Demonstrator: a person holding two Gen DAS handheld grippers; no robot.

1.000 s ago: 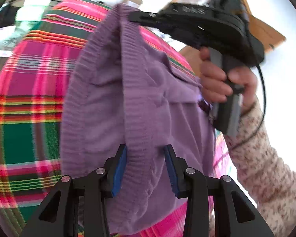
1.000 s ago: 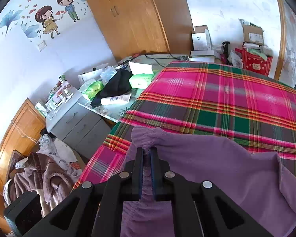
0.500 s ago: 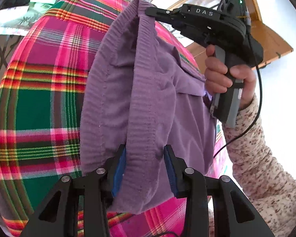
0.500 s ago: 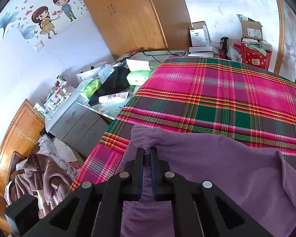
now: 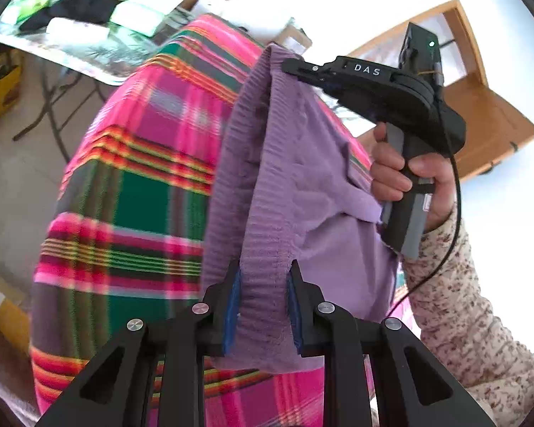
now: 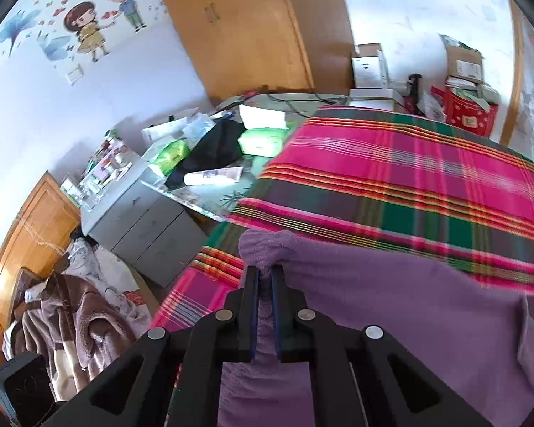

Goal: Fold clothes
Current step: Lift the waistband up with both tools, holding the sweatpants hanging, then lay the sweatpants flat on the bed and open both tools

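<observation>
The purple ribbed knit sweater [image 5: 295, 192] hangs above the pink-and-green plaid bedspread [image 5: 131, 213], stretched between the two tools; the left gripper [image 5: 263, 277] has just been closing its jaws, and the ribbed hem fills the narrowed gap between its blue pads [image 5: 233, 302], though I cannot tell if they press it yet; the right gripper [image 6: 264, 277] is pinched tight on a bunched corner of the knit, which bulges just beyond its fingertips, the rest draping away to the right of them over the bedspread.
</observation>
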